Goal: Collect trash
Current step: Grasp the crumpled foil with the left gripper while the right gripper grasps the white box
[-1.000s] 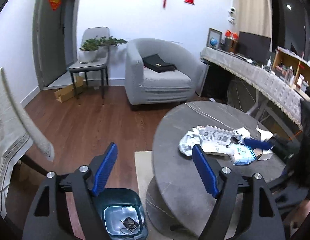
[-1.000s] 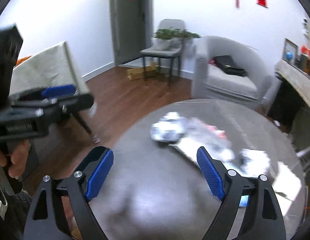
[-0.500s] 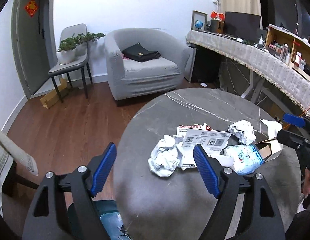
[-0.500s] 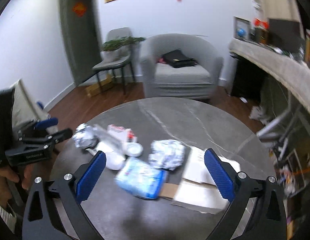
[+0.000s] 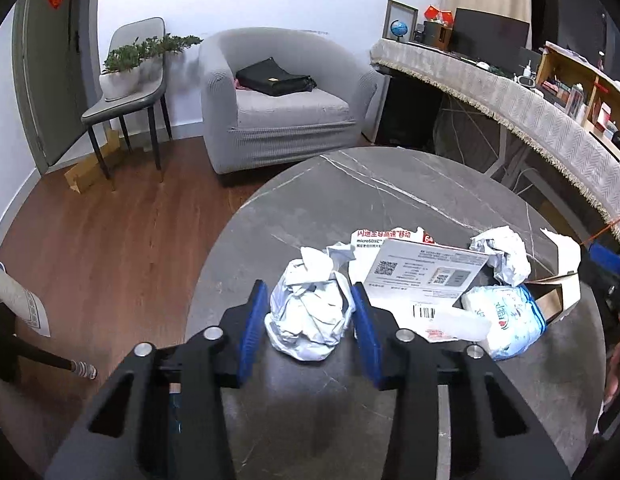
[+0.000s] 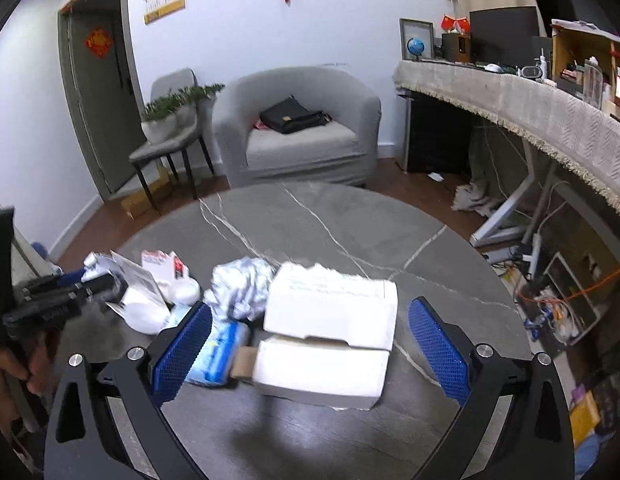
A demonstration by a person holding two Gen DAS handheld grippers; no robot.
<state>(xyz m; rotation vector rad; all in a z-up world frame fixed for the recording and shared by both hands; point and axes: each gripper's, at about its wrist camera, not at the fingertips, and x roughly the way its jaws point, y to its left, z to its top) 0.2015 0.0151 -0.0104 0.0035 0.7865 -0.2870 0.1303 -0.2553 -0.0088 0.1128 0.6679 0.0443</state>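
Paper wad (image 5: pixel 310 312) looks light and squashy, best pinched across its middle; left gripper (image 5: pixel 308 318) nearly clamps it, right gripper (image 6: pixel 306 344) gapes around white box (image 6: pixel 330 336)

On the round table, a torn white package (image 5: pixel 384 236) bears red Chinese characters and the legible word "microSDXC"; the grey card (image 5: pixel 426 270) at its 5 o'clock carries two QR codes, a barcode label (image 5: pixel 424 312) at the card's 6 o'clock; remaining print is too small to read
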